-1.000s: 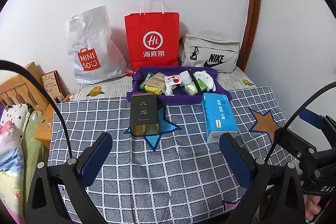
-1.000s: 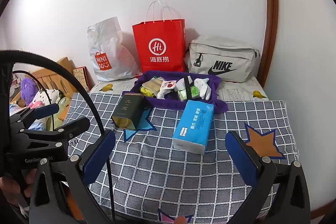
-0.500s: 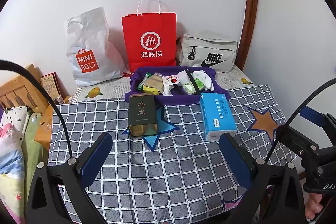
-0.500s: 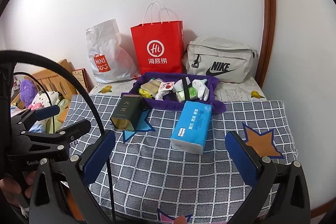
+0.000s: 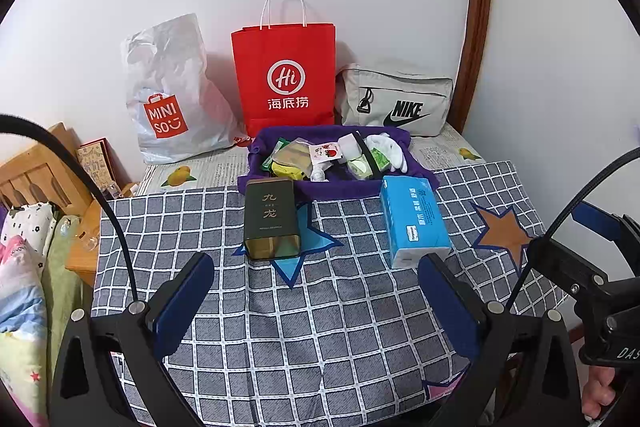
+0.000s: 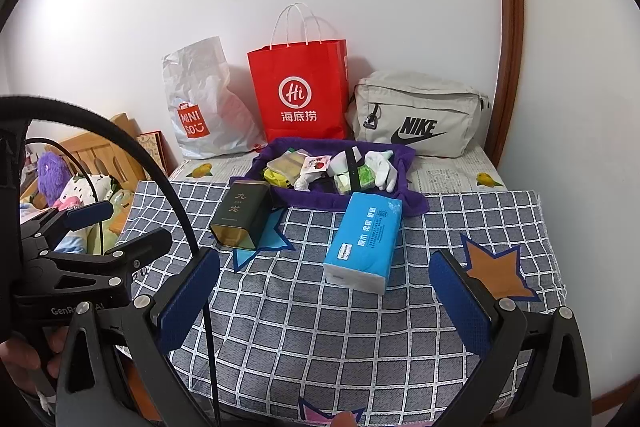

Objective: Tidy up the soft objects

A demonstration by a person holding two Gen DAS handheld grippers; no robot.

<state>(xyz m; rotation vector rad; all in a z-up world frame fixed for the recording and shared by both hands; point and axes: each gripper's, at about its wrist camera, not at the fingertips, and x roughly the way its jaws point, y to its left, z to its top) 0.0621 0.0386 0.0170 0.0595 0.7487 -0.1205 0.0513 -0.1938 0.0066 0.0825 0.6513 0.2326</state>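
Nearest, at 6 o'clock in each wrist view: left gripper [image 5: 316, 291] and right gripper [image 6: 324, 287], both spread wide, nothing between the blue pads, both held above the checked cloth [image 5: 320, 327] and clear of every object.

Farther in, on the cloth:
- One dark tea tin [image 5: 271, 219], lying on its side at 12 o'clock in the left view, over a blue star patch.
- One blue tissue pack [image 6: 364, 237], lying flat at 12 o'clock in the right view, at 1 o'clock in the left view. Soft, so judged a task item, not yet gripped.

Beyond these, touching the far ends of tin and pack: one purple cloth tray [image 5: 416, 147] holding a loose heap of small items, among them a white glove-like piece [image 6: 382, 167] and several packets. Exact count in the heap not determinable.

Against the wall, at 11 to 1 o'clock: three bags. One white plastic bag [image 5: 172, 91], one red paper bag [image 5: 284, 75], one grey pouch [image 5: 396, 99].

Hazards, as judgement:
- Tissue pack: compressible wrapper; a pinch on one corner likely to slip or sag. Grip across the width.
- Tray: limp walls; a push from the pack or a pad likely to collapse the rim and spill the heap.
- Tin: rigid and close to the pack's path; a sideways sweep likely to knock it.
- Cloth: loose; dragging pads likely to bunch it and shift everything.
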